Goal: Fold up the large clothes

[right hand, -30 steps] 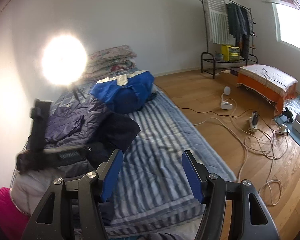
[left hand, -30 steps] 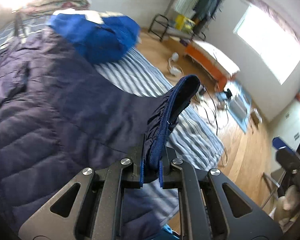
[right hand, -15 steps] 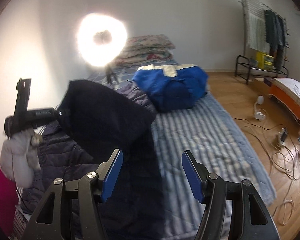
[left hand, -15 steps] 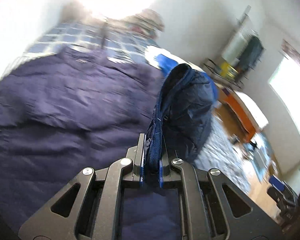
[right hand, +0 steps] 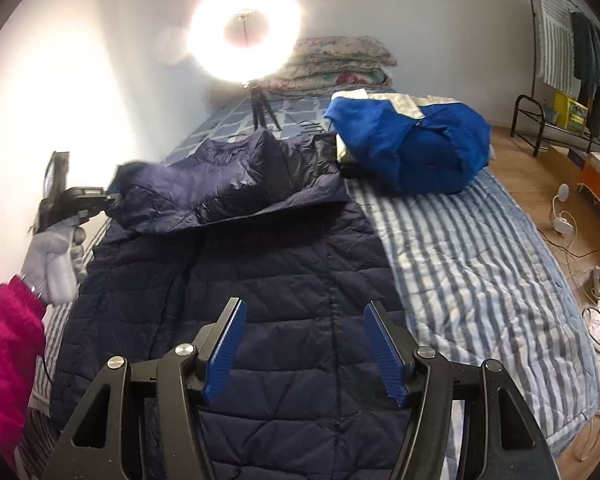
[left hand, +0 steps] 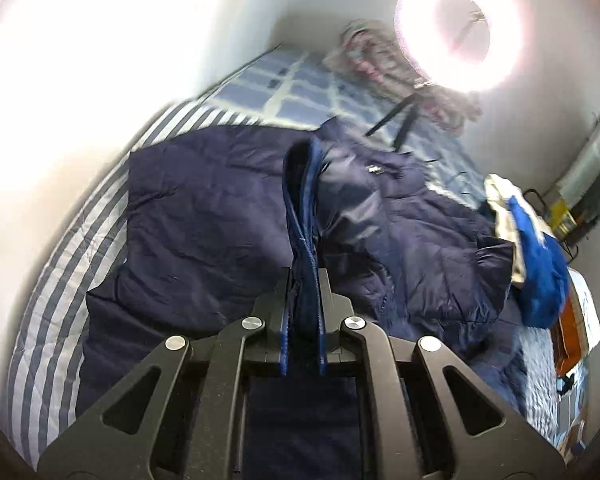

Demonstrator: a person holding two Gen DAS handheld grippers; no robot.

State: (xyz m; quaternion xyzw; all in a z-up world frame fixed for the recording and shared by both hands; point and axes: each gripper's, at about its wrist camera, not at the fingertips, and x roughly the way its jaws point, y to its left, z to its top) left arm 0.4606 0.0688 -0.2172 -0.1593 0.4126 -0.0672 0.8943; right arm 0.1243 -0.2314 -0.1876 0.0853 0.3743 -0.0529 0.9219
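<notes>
A navy quilted down jacket (right hand: pixel 260 288) lies spread on the striped bed and also shows in the left wrist view (left hand: pixel 204 216). My left gripper (left hand: pixel 303 280) is shut on the jacket's sleeve cuff (left hand: pixel 300 184), which stands up between its blue pads. In the right wrist view the left gripper (right hand: pixel 80 200) holds that sleeve (right hand: pixel 220 184) folded across the jacket's upper part at the left. My right gripper (right hand: pixel 304 344) is open and empty, hovering above the jacket's lower body.
A bright blue jacket (right hand: pixel 412 148) lies bundled on the bed beyond the navy one. A ring light on a tripod (right hand: pixel 246 32) and folded quilts (right hand: pixel 340 60) stand at the bed's head. Cables (right hand: pixel 572 240) lie on the wooden floor at the right.
My left gripper carried the sleeve from the right over to the jacket's left side and lowered it. The sleeve now lies across the jacket's top. My right gripper stayed open.
</notes>
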